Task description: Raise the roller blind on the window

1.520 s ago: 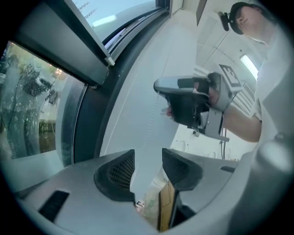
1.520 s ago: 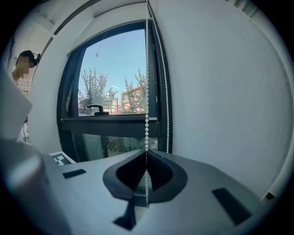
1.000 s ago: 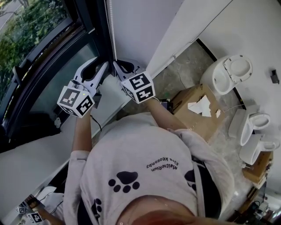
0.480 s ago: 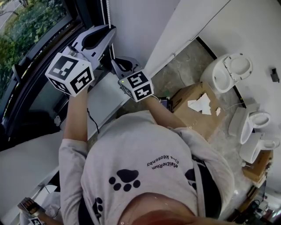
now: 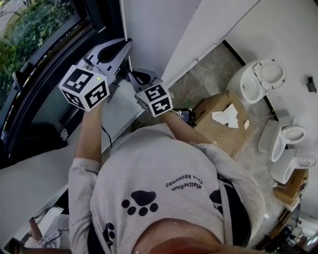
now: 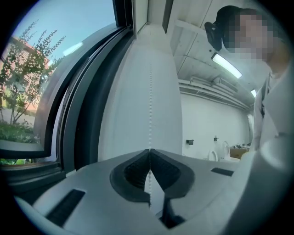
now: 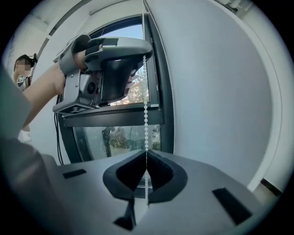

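Our left gripper (image 6: 149,150) has its jaws pressed together on the bead chain (image 6: 150,110) of the blind. They have just been closing, and the chain passes between the dark pads and shows again in the gap below them. Our right gripper (image 7: 146,152) is likewise pinched tight on the same chain, which comes out above its tips and below them.

The chain's long axis is upright. In both gripper views it hangs as a straight thin line of white beads. In the right gripper view we see it rise from the right jaws straight to the left gripper, which grips it higher up. In the head view it runs off towards the top edge of the picture, past the left gripper's tips.

The chain hangs at the right side of the window (image 7: 124,133), just beside its dark frame (image 5: 107,15); through the glass we see trees and sky. On the chain's other side stands a plain white wall (image 5: 159,25). Of the blind itself we can make out only this chain.

A black cable (image 7: 58,133) hangs from the left gripper, beside the frame. Well apart, on the stone floor (image 5: 208,74) to our right, lie an open cardboard box (image 5: 206,111) and several white toilets (image 5: 258,84).
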Demonstrator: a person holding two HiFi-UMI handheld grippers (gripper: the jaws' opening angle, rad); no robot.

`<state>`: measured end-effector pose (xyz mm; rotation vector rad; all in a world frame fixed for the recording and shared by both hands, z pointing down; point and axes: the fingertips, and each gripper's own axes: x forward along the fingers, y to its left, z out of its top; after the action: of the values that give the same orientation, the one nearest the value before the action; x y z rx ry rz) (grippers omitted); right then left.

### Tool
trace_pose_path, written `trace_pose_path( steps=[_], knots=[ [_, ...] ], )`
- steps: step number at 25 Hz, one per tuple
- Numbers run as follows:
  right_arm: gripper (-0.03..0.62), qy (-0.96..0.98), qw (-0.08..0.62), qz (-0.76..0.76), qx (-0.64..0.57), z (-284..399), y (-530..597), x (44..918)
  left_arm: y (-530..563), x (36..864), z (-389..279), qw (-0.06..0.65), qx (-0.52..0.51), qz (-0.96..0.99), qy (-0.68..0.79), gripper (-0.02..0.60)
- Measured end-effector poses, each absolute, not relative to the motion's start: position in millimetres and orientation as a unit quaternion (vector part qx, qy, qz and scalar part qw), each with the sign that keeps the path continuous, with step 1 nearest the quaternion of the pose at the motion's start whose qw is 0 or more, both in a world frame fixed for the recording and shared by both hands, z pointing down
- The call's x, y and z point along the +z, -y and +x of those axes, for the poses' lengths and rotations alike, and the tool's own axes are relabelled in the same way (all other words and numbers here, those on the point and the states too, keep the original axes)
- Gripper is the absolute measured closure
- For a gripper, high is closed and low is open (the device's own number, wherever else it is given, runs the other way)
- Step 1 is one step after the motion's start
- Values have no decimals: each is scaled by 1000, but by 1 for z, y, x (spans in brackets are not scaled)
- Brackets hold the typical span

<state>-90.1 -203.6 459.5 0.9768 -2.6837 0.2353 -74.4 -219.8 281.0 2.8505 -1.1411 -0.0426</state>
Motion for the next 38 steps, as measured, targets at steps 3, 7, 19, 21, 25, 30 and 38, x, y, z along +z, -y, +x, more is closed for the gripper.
trace_pose_path(
  steps=[3, 7, 19, 21, 25, 30, 38],
  knots=[
    [585, 926, 158, 333, 86, -93, 204, 476, 218, 297, -74, 49, -12, 927, 372, 569],
    [585, 920, 182, 333, 100, -90, 204, 499, 217, 320, -75, 67, -6, 924, 376, 569],
    [585, 906, 247, 325, 112, -89, 195, 550, 210, 374, -77, 116, 1, 918, 379, 569],
    [585, 903, 256, 323, 118, -89, 194, 559, 209, 383, -77, 125, 2, 917, 379, 569],
    [585, 897, 276, 321, 128, -86, 192, 575, 208, 400, -80, 140, 7, 914, 382, 569],
    [583, 893, 284, 320, 143, -85, 190, 583, 209, 409, -84, 146, 5, 910, 389, 569],
    [504, 899, 252, 342, 109, -82, 197, 566, 214, 409, -91, 135, 2, 906, 400, 569]
  ],
)
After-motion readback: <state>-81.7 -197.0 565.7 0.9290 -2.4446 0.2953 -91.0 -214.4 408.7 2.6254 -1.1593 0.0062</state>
